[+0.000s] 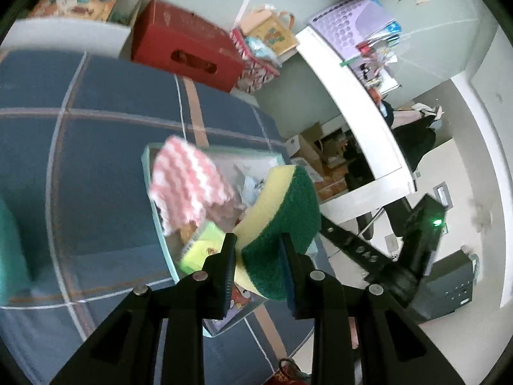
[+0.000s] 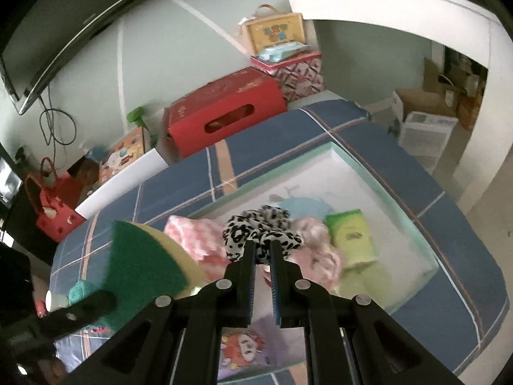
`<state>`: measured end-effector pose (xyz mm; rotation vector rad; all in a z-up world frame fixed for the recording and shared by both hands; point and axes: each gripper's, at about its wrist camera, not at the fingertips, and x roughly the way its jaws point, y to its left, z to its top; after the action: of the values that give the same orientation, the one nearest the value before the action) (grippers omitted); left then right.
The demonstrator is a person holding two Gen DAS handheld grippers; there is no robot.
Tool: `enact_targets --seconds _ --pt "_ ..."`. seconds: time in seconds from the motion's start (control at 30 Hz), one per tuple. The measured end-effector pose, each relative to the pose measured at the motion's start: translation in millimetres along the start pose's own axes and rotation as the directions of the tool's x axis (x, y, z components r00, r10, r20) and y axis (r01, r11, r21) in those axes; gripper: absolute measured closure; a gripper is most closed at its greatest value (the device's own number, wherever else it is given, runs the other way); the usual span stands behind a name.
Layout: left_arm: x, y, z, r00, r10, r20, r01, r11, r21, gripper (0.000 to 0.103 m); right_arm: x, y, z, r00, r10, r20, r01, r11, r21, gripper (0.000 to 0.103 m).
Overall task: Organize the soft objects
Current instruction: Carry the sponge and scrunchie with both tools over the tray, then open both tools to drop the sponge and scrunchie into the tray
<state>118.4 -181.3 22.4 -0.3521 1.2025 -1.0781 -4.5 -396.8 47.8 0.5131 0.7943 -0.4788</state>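
Note:
My left gripper [image 1: 258, 240] is shut on a yellow sponge with a green scouring side [image 1: 282, 221], held above the near edge of a pale green open box [image 1: 160, 224]. The sponge also shows at the left of the right wrist view [image 2: 141, 266]. My right gripper [image 2: 263, 245] is shut on a black-and-white leopard scrunchie [image 2: 259, 227], held over the same box [image 2: 400, 211]. Inside the box lie a pink-and-white striped cloth [image 1: 189, 186], a pale pink fluffy item [image 2: 314, 250] and a lime green packet [image 2: 349, 234].
The box rests on a blue plaid bed cover [image 2: 449, 224]. A red carton [image 2: 221, 112] and patterned bags [image 2: 288, 51] stand by the wall behind. A white desk [image 1: 362, 109] is at the right, a teal item [image 1: 9, 247] at the left.

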Motion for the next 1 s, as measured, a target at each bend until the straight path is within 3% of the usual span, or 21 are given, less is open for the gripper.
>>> enact_targets --seconds 0.23,0.5,0.63,0.77,0.9,1.0 --pt "36 24 -9 0.995 0.085 -0.046 -0.087 0.995 -0.042 0.075 27 -7 -13 0.994 -0.013 -0.109 0.012 1.000 -0.014 0.094" --pt "39 32 -13 0.991 0.122 -0.051 -0.124 0.991 -0.054 0.070 46 1 -28 0.984 -0.041 -0.175 0.031 0.998 -0.062 0.090" --pt "30 34 -17 0.987 0.150 -0.051 -0.152 0.987 -0.053 0.065 46 0 -34 0.981 -0.066 -0.184 0.054 0.996 -0.068 0.090" --pt "19 30 -21 0.984 0.175 -0.042 -0.176 0.984 -0.034 0.052 39 2 -38 0.982 -0.083 -0.169 0.071 0.995 -0.075 0.089" --pt "8 25 -23 0.973 0.232 -0.007 -0.232 0.973 -0.003 0.046 32 4 -44 0.982 -0.098 -0.162 0.086 0.993 -0.080 0.081" --pt "-4 21 -31 0.952 0.305 0.029 -0.306 0.952 0.023 0.041 26 7 -47 0.982 -0.114 -0.148 0.101 0.991 -0.089 0.081"
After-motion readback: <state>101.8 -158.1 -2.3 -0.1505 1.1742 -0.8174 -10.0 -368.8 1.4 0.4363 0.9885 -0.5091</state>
